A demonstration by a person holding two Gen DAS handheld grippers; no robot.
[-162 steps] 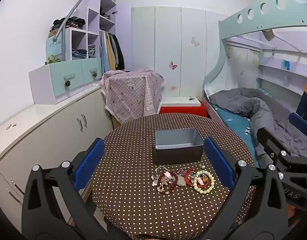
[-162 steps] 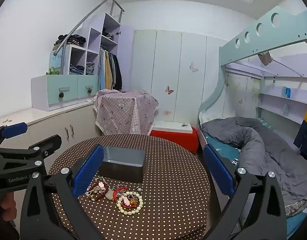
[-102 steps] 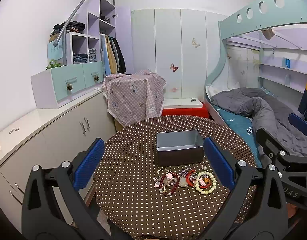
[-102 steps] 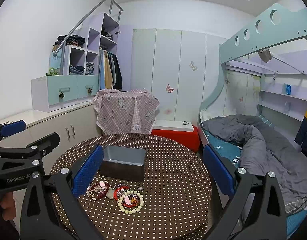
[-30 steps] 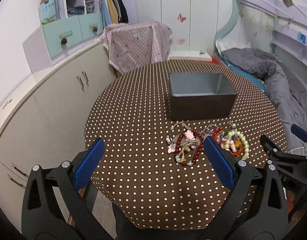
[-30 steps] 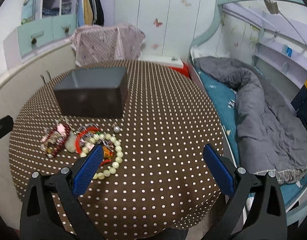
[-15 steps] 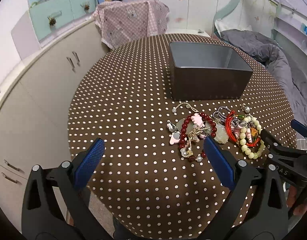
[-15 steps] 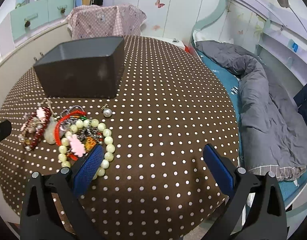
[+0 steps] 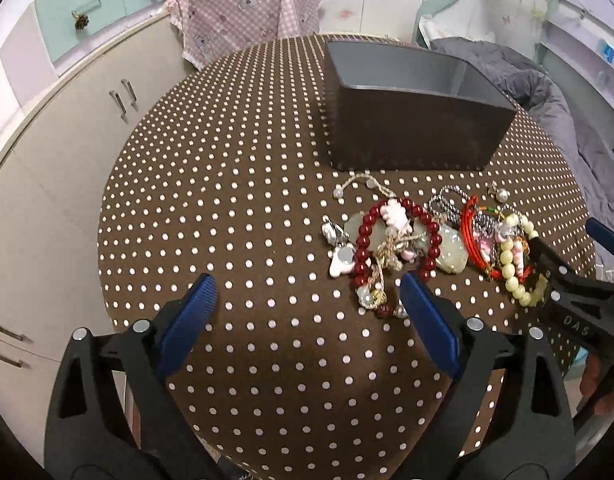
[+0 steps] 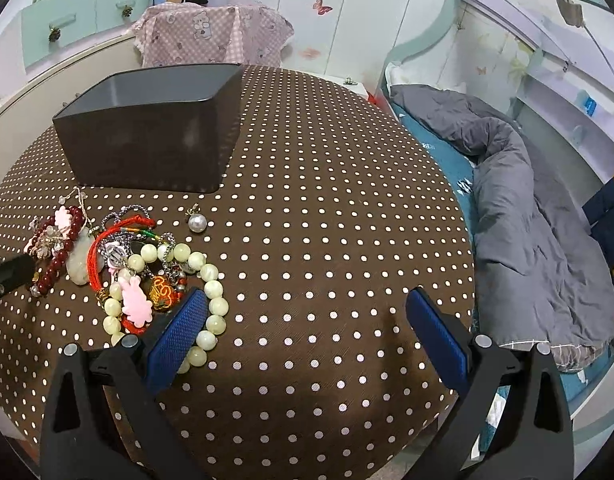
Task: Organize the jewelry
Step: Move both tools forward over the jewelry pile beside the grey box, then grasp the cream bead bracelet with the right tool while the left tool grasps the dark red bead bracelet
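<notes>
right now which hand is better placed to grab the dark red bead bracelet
Left. The left tool is open with one finger already beside the red bracelet. The right tool sits over the pale bead bracelet, further from it.

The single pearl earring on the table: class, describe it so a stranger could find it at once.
Start at the dark box on the dotted round table. Just in front of its right corner lies the pearl earring, alone, apart from the tangled bracelet pile.

brown white-dotted tablecloth point(image 9: 227, 200), dark red bracelet point(image 9: 395, 240), grey box point(image 9: 411, 136)
</notes>
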